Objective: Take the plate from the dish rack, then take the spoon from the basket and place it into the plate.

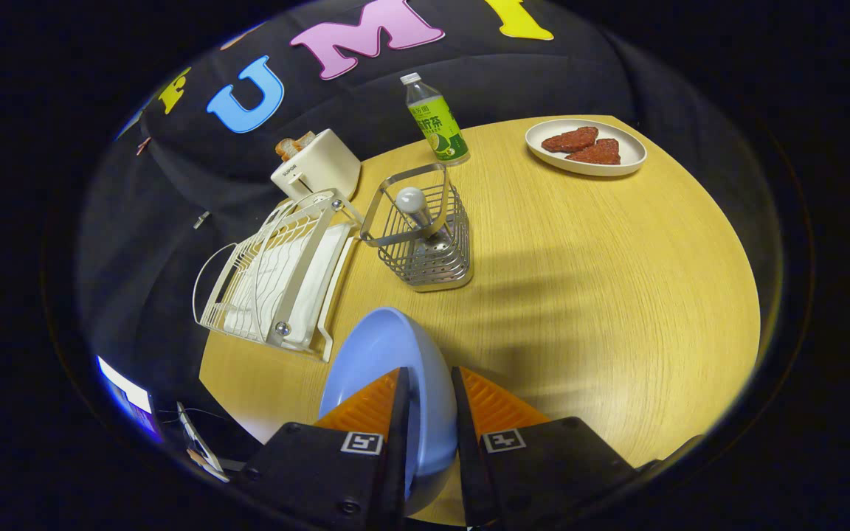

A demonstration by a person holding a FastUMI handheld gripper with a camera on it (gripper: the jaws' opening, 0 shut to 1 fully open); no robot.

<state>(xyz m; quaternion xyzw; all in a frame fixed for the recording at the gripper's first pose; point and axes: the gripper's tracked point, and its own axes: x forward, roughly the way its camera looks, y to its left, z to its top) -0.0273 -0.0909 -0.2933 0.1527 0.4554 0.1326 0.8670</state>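
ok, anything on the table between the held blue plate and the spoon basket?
No. In the gripper view, bare tabletop separates the blue plate, clamped between the gripper fingers, from the wire basket holding the spoon.

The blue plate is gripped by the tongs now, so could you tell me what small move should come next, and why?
Probably lower the blue plate flat onto the bare wooden table and release it. The tongs pinch its rim, it is already out of the white dish rack, and the spoon still stands in the wire basket ahead.
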